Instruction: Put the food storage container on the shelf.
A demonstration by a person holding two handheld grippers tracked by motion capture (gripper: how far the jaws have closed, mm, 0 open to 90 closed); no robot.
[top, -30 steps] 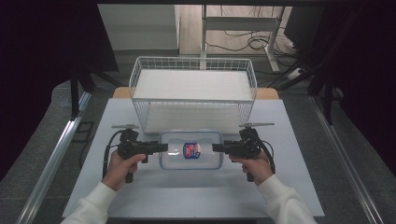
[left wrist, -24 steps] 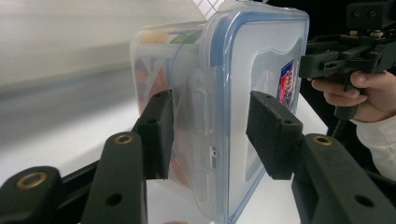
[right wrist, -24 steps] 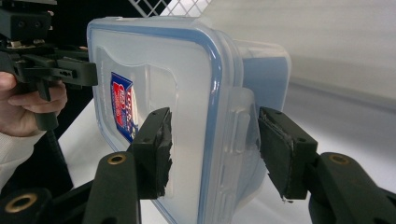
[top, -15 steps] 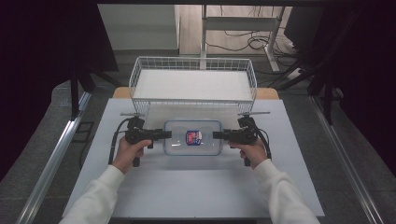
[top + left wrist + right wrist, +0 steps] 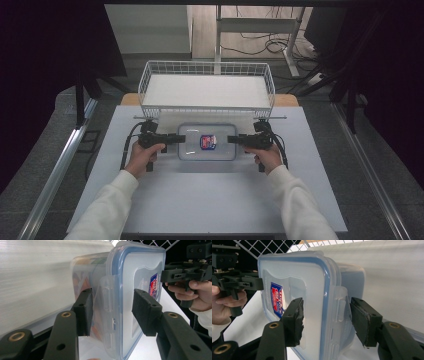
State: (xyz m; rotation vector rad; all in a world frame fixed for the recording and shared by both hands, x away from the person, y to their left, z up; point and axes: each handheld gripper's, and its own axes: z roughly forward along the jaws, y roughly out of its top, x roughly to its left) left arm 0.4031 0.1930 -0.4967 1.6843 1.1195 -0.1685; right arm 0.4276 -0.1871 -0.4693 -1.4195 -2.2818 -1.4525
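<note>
Both forearms reach in from the near edge, left gripper (image 5: 172, 138) and right gripper (image 5: 235, 139) pointing inward, jaws clamped on the short ends of the lidded plastic container (image 5: 206, 141). It lies flat, long axis left-right, mid-table (image 5: 210, 200), wire basket (image 5: 206, 90) just beyond.
</note>
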